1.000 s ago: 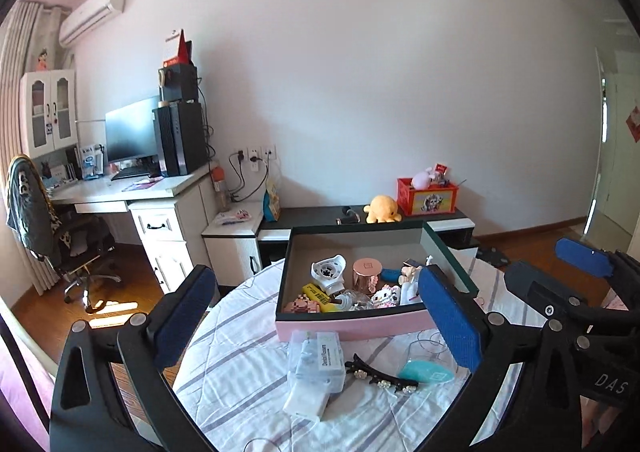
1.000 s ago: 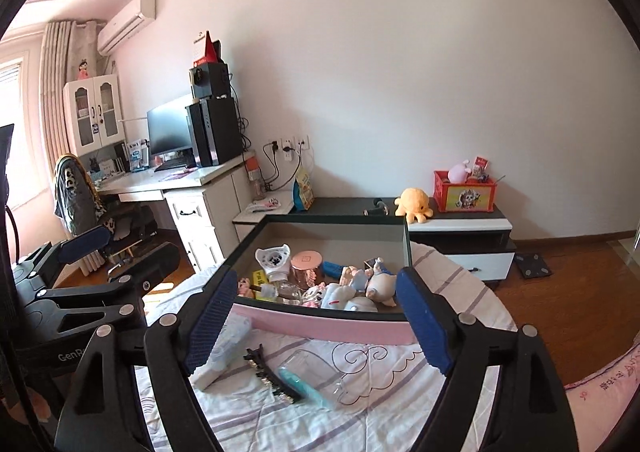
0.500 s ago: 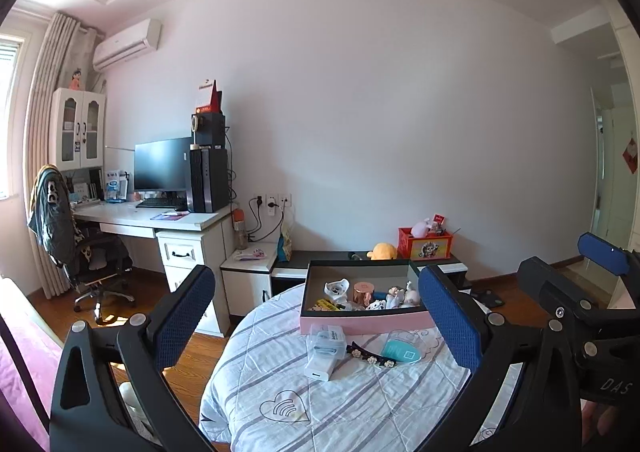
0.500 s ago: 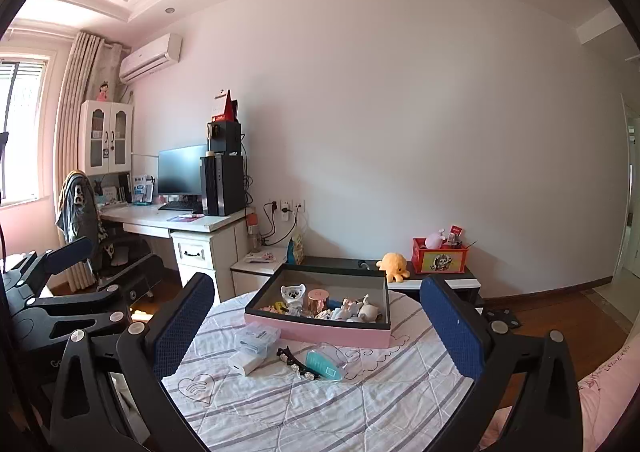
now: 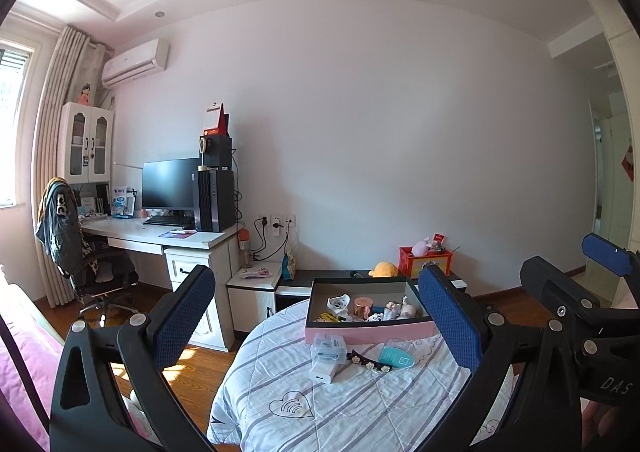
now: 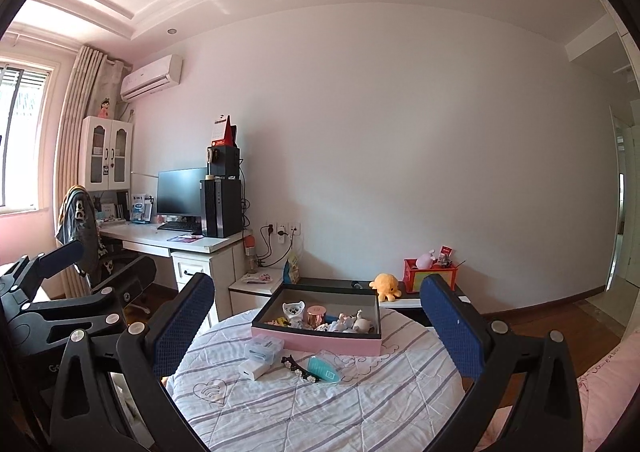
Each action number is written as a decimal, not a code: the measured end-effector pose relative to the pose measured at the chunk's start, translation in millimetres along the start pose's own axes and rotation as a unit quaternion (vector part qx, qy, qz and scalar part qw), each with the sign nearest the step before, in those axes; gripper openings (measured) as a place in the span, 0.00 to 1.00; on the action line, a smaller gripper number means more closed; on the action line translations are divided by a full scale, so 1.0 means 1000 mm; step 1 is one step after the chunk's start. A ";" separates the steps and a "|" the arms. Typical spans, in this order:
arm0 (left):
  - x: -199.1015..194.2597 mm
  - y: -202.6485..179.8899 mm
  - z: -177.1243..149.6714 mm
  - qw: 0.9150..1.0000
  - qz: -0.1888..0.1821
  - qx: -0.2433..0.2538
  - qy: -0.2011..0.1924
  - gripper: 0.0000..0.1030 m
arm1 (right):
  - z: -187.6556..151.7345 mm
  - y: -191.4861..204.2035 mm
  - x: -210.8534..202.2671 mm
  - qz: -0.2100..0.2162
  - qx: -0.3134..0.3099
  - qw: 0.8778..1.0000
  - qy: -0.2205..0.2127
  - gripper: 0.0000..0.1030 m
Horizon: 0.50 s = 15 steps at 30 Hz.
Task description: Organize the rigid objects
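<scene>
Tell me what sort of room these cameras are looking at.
Most likely a home bedroom that doubles as a study: a computer desk with a monitor, a wall air conditioner, and a quilted cover under the pink box.

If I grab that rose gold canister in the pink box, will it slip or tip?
The rose gold canister looks shiny and smooth, so probably slippery. It stands upright and squat, so tipping seems unlikely; on its side it would likely roll. Figurines crowd it.
</scene>
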State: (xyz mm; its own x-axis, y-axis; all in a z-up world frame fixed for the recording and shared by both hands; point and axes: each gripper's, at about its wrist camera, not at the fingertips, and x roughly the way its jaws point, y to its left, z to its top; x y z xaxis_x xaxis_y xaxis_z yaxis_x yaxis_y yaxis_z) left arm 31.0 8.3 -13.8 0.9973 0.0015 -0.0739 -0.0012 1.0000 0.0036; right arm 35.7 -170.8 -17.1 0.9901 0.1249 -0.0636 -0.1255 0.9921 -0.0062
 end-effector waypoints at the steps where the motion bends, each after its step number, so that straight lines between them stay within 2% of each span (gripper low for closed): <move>1: 0.000 0.000 0.000 1.000 0.001 0.001 -0.001 1.00 | 0.000 0.000 0.000 0.000 0.000 1.000 0.000 1.00; 15: 0.012 -0.001 -0.008 1.000 0.003 0.004 0.009 1.00 | -0.010 -0.002 0.009 0.001 0.004 1.000 0.013 1.00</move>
State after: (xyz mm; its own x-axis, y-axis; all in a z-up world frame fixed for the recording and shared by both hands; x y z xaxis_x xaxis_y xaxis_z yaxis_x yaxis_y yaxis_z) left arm 42.4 6.9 -22.3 0.9957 0.0076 -0.0927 -0.0064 0.9999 0.0128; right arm 44.3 -172.1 -27.8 0.9878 0.1264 -0.0905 -0.1267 0.9919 0.0016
